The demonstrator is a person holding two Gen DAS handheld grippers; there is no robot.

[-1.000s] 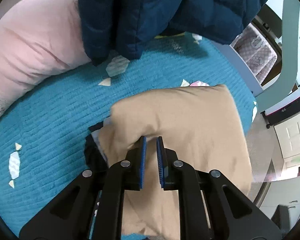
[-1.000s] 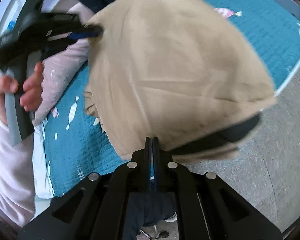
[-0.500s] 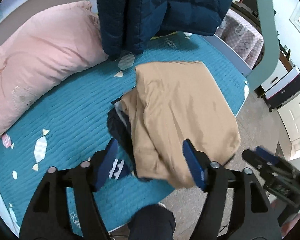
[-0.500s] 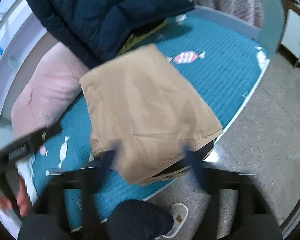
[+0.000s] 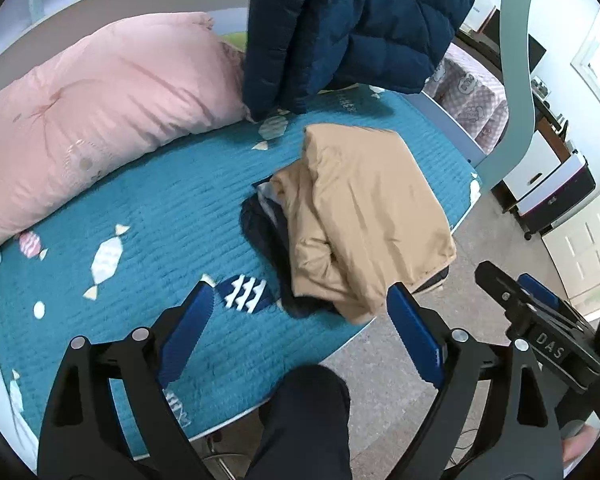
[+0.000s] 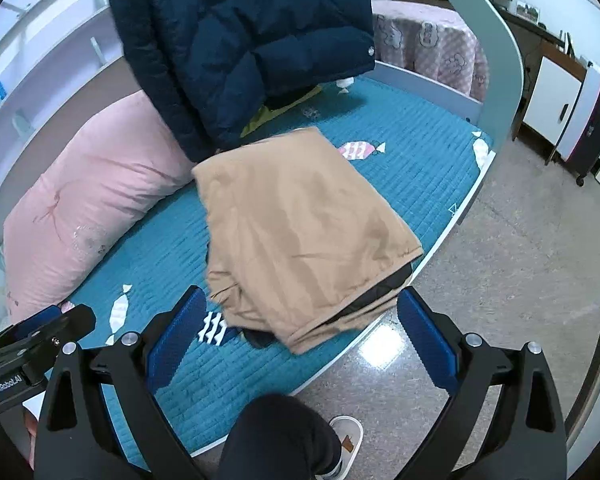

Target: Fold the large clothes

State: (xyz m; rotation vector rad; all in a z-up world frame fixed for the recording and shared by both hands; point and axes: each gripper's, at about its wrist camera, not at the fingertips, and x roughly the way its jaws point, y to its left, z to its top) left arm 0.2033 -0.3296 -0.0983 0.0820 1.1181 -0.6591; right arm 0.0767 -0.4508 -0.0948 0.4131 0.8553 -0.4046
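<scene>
You are holding the left gripper point(image 5: 300, 320) above the near edge of the bed, its jaws opening with nothing between them; the right gripper point(image 6: 300, 320) is hanging beside it, its jaws also opening and empty. The folded tan garment point(image 5: 372, 208) is lying on the teal quilted bedspread point(image 5: 148, 208), apart from both tools, with its near corner overhanging the bed's edge. Dark clothing point(image 5: 264, 236) is showing beneath its left side. A navy puffer jacket point(image 5: 352, 24) is hanging over the far part of the bed, its hem just above the spread and close to the garment's far edge. A pink pillow point(image 5: 100, 112) is lying along the left side against the pale headboard. Your dark trouser knee point(image 5: 308, 412) is standing below the fingers. Grey speckled floor point(image 6: 500, 260) is stretching to the right, toward a white cabinet point(image 6: 556, 100) and a table with a pink checked cloth point(image 6: 424, 44).
</scene>
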